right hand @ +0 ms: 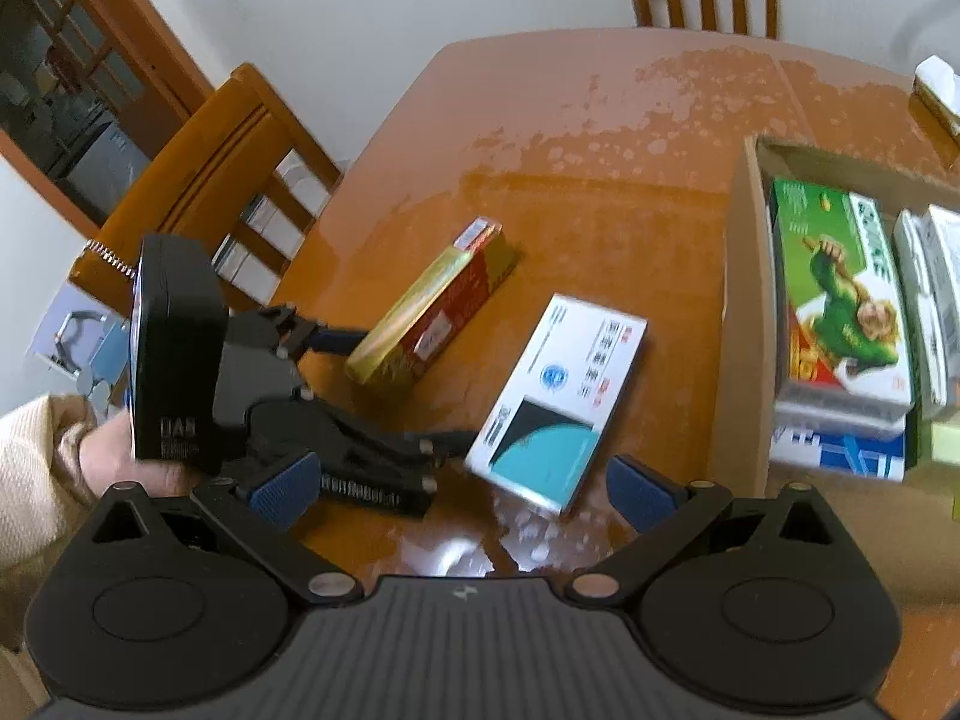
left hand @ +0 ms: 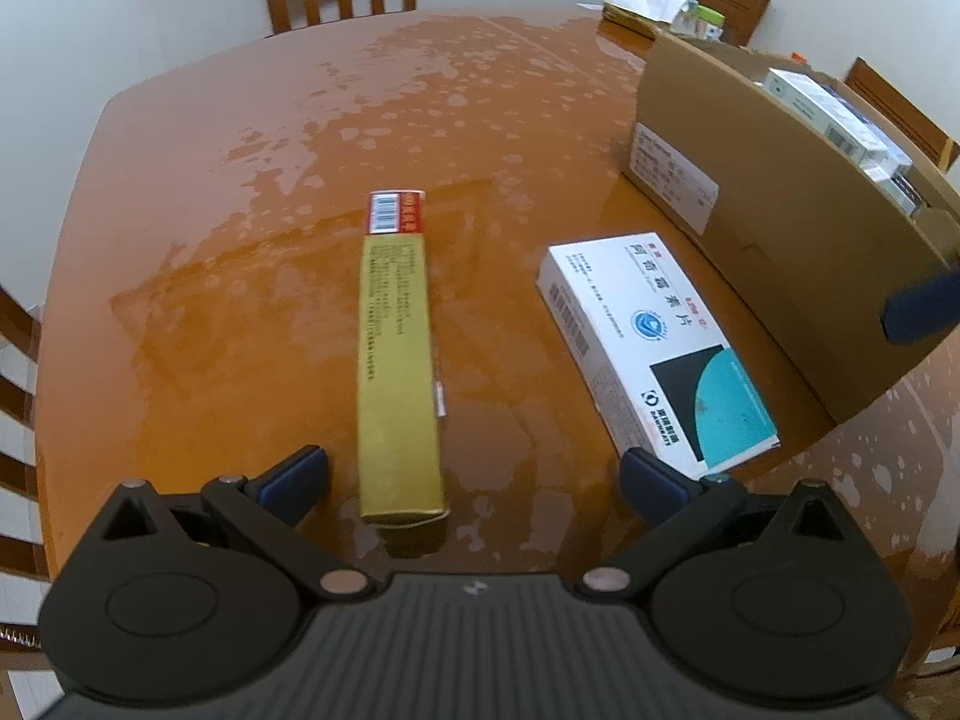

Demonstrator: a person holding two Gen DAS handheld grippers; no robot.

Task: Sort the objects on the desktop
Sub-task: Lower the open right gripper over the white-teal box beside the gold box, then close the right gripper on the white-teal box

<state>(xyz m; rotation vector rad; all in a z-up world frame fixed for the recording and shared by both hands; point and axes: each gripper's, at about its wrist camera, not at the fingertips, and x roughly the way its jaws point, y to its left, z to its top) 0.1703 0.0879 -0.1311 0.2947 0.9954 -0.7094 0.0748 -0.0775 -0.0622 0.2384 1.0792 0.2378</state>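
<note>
Gold carton straight ahead of the left claw, lengthwise

The left gripper is spread wide and empty; the long gold carton lies on the wooden table, its near end between the fingers and its long axis running directly away. The right gripper, also wide and empty, faces the white medicine box, with the cardboard box to its right.

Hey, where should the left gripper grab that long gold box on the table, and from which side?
Grip the gold box across its narrow width, near the end closest to the left gripper. It lies flat, pointing lengthways away from the open jaws, which already straddle that near end, so coming straight forward and down probably works. The white box sits apart, leaving room.
</note>
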